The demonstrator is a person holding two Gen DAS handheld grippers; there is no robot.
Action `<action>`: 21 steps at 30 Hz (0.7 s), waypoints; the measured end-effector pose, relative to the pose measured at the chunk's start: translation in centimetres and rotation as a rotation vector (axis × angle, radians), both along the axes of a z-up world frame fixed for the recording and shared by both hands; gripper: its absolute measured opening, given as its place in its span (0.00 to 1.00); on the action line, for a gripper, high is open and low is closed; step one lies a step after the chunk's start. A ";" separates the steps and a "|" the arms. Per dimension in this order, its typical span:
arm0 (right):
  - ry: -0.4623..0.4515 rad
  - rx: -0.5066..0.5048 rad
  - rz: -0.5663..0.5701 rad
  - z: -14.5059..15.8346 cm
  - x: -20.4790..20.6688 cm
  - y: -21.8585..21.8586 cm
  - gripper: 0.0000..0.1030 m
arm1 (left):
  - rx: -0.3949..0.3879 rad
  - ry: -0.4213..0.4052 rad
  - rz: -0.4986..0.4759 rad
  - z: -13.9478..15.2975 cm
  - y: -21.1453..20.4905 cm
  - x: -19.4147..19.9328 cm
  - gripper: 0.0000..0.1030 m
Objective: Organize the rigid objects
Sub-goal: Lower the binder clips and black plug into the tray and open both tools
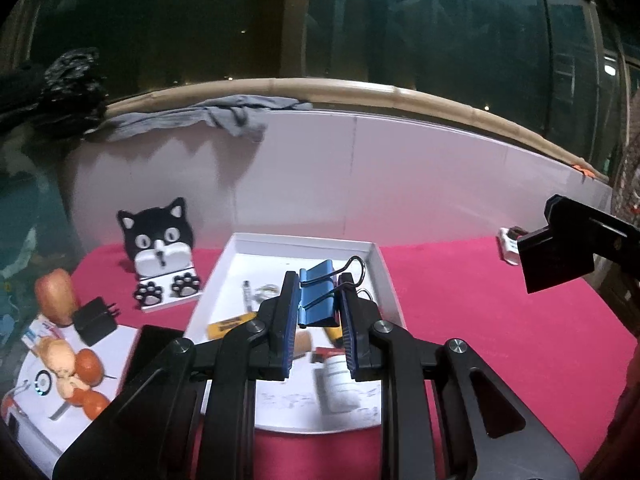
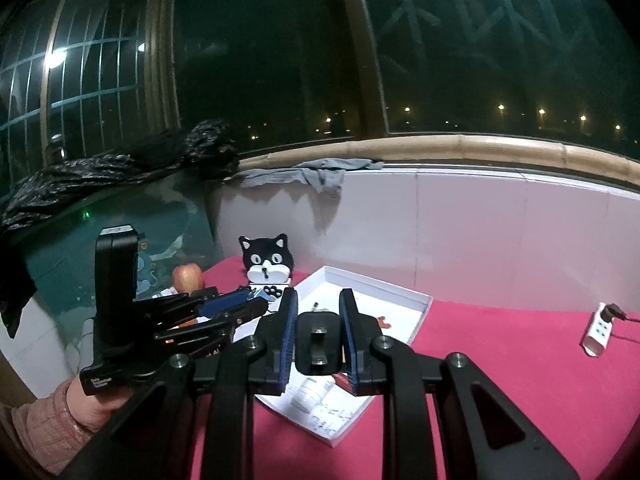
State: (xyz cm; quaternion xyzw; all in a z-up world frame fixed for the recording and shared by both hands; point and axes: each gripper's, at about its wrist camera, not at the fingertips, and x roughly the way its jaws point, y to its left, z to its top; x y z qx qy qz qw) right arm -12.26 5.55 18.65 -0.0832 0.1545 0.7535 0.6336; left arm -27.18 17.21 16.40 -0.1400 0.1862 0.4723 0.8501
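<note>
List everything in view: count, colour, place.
Binder clip: 1, blue with black wire handles, held between the left gripper's fingers over the tray.
Plug adapter: 1, black, held between the right gripper's fingers.
Tray: 1, white, on the red cloth, holding small items.
Bottle: 1, white, lying in the tray.
Cat holder: 1, black and white, left of the tray.
Charger: 1, black, near left.
Apple: 1, red-yellow, far left.
Power strip: 1, white, right on the cloth.
Cloth: 1, red, covering the table.
Rag: 1, grey, on the ledge.
Left gripper: 1, black, shut.
Right gripper: 1, black, shut.
</note>
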 end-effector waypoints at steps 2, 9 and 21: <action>0.002 -0.001 0.010 0.1 -0.5 0.5 0.19 | -0.001 -0.003 0.013 0.0 0.3 -0.7 0.18; -0.002 -0.020 0.032 0.2 -1.9 2.2 0.19 | -0.015 -0.005 0.047 -0.2 1.5 -2.4 0.18; 0.034 -0.110 -0.022 -2.0 -1.0 6.9 0.19 | -0.123 0.041 0.040 -2.2 6.7 -1.3 0.18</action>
